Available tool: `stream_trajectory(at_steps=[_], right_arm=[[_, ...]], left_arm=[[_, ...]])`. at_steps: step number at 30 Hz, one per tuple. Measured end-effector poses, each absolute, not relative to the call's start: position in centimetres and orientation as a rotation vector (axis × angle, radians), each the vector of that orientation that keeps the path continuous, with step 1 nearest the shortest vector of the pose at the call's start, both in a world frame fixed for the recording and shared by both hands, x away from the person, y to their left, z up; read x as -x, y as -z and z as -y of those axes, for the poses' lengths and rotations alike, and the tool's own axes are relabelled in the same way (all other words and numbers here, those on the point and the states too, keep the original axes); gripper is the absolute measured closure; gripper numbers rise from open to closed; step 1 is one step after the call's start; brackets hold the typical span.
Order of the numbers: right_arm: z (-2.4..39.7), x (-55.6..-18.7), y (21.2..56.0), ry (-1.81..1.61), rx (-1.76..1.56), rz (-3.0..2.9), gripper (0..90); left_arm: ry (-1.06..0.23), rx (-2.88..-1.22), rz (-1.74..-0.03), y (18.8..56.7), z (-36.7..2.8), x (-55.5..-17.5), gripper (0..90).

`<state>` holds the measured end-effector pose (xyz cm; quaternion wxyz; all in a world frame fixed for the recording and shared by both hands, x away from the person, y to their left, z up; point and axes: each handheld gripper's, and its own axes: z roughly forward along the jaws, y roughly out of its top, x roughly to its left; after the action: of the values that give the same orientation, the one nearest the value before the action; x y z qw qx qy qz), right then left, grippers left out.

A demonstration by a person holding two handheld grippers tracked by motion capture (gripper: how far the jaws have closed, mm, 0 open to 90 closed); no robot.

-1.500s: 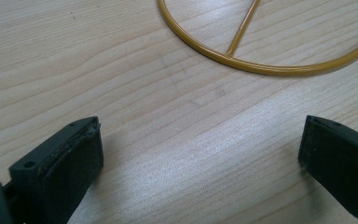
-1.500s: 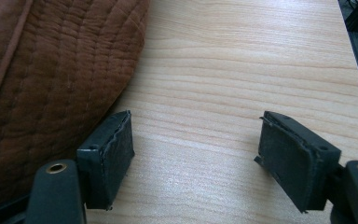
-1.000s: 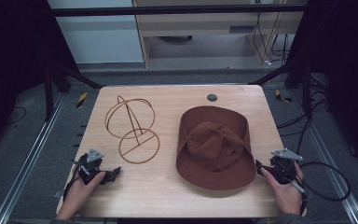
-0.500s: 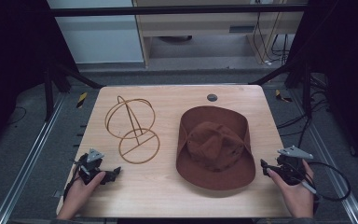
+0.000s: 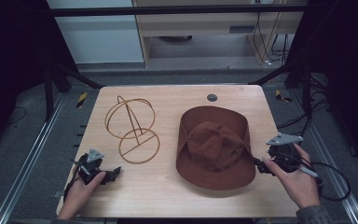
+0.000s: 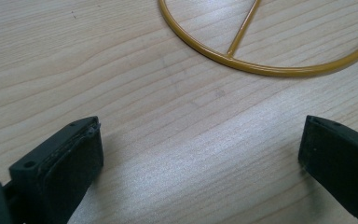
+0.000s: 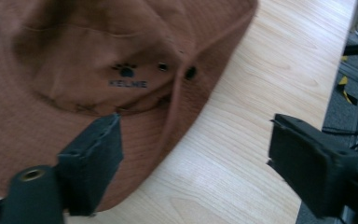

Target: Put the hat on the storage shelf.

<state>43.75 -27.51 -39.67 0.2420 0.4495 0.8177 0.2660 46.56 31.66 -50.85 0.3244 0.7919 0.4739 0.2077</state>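
A brown hat (image 5: 216, 147) lies crown-up right of centre in the high view, on the pale wood tabletop (image 5: 168, 191). Its brim is wide and floppy and its crown is creased and dented. The right claw view shows two small metal eyelets, a black paw print and the word KELME on the crown's side (image 7: 128, 77). To the hat's left in the high view stands a yellow wire stand (image 5: 133, 128), a flat ring base with an upright loop.

The right claw (image 5: 261, 166) sits at the hat's right brim edge, jaws wide apart, one over the brim and one over bare wood. The left claw (image 5: 113, 173) rests at the lower left, jaws wide, near the stand's ring (image 6: 265, 46).
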Motion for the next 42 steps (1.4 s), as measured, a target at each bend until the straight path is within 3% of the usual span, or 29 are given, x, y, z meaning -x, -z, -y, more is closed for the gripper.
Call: stream_trajectory(at_steps=[4, 14, 20, 33, 42], right_arm=[[26.3, -44.3, 38.9, -0.709, -1.161, -2.318, 23.5], [24.3, -46.1, 37.8, -0.738, -1.090, -2.437, 23.2], [23.1, -47.4, 37.3, -0.755, -1.096, -2.476, 15.4], [21.4, -49.4, 35.5, -0.708, -1.076, -2.527, 14.0], [19.3, -50.6, 35.3, -0.680, -1.049, -2.591, 8.1]], left_arm=[[-0.546, -2.079, -1.240, 50.8, -31.7, -46.6, 0.0], [-0.545, -2.082, -1.238, 50.8, -31.7, -46.5, 0.0], [-0.545, -2.083, -1.237, 50.8, -31.7, -46.5, 0.0], [-0.540, -2.083, -1.238, 50.8, -31.6, -46.5, 0.0], [-0.539, -2.083, -1.239, 50.8, -31.6, -46.5, 0.0]])
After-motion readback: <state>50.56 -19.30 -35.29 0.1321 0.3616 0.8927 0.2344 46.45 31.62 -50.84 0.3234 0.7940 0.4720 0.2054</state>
